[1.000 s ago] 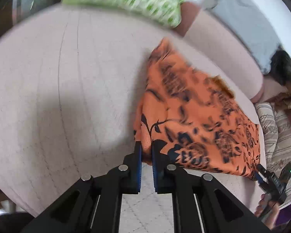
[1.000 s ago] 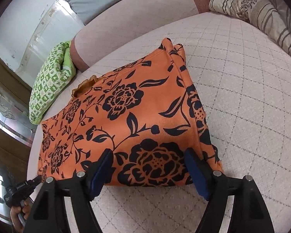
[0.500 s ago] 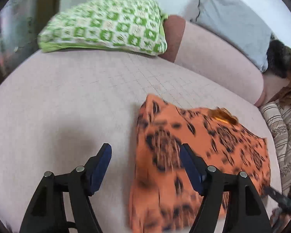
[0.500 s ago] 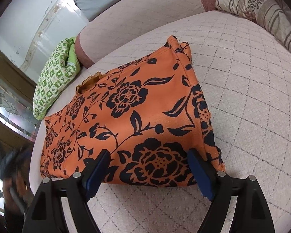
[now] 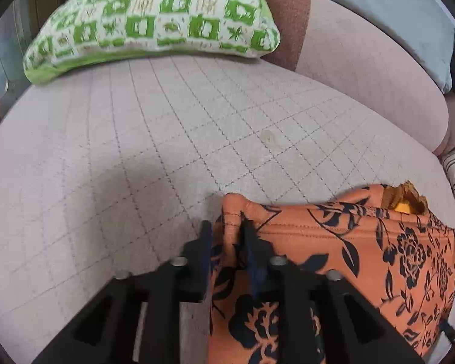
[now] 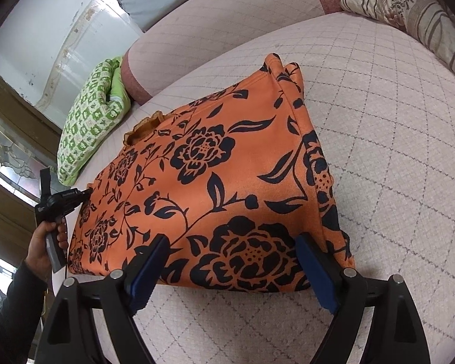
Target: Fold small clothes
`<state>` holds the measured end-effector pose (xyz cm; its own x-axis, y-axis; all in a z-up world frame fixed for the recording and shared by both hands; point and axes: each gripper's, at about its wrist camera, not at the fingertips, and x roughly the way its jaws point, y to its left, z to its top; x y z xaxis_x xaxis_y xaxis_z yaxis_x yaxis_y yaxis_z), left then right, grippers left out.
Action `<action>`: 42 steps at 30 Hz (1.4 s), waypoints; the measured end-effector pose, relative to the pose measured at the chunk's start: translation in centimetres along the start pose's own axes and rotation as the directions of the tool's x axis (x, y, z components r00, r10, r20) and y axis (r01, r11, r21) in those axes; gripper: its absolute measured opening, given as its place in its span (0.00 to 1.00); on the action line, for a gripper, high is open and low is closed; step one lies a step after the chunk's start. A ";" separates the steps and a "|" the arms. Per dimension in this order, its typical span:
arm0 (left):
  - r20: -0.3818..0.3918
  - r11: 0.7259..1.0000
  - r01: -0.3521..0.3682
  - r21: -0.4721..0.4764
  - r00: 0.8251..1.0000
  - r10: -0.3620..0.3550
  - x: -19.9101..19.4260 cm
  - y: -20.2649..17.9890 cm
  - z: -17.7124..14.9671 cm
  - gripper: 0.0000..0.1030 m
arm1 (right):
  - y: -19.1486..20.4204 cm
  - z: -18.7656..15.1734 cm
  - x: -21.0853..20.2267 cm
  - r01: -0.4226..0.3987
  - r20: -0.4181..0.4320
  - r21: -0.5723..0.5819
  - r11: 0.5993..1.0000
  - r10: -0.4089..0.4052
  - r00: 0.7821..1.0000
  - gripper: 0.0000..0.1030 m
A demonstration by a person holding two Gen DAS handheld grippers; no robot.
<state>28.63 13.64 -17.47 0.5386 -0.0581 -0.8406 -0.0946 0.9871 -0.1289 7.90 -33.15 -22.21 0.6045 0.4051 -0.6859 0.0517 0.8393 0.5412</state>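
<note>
An orange garment (image 6: 227,182) with black flowers lies folded flat on the quilted sofa seat (image 6: 394,151). In the left wrist view my left gripper (image 5: 227,236) is shut on the garment's (image 5: 348,261) near left corner, with bunched hem between the jaws. In the right wrist view my right gripper (image 6: 230,261) is open, its fingers astride the garment's near edge, holding nothing. The left gripper (image 6: 85,194) also shows in the right wrist view at the garment's far left corner.
A green checked cushion (image 5: 154,21) lies at the back left of the seat. A striped cushion (image 6: 409,9) lies at the far right. The pale sofa backrest (image 5: 364,60) and a grey pillow (image 5: 394,9) stand behind.
My left gripper let go of one corner, opened, moved along the garment's edge and has shut on another corner. The right gripper stayed open at the near edge.
</note>
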 end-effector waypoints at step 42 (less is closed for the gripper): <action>0.015 0.983 -0.089 0.159 0.996 0.088 -6.1 -4.4 -9.5 0.59 | -4.1 10.6 1.1 -0.028 0.078 0.296 0.955 0.005 0.997 0.84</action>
<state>17.84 8.28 -16.76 0.5404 0.0311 -0.8408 -0.0081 0.9995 0.0318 16.75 -39.99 -20.02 0.6652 0.3798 -0.6429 0.2676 0.6826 0.6801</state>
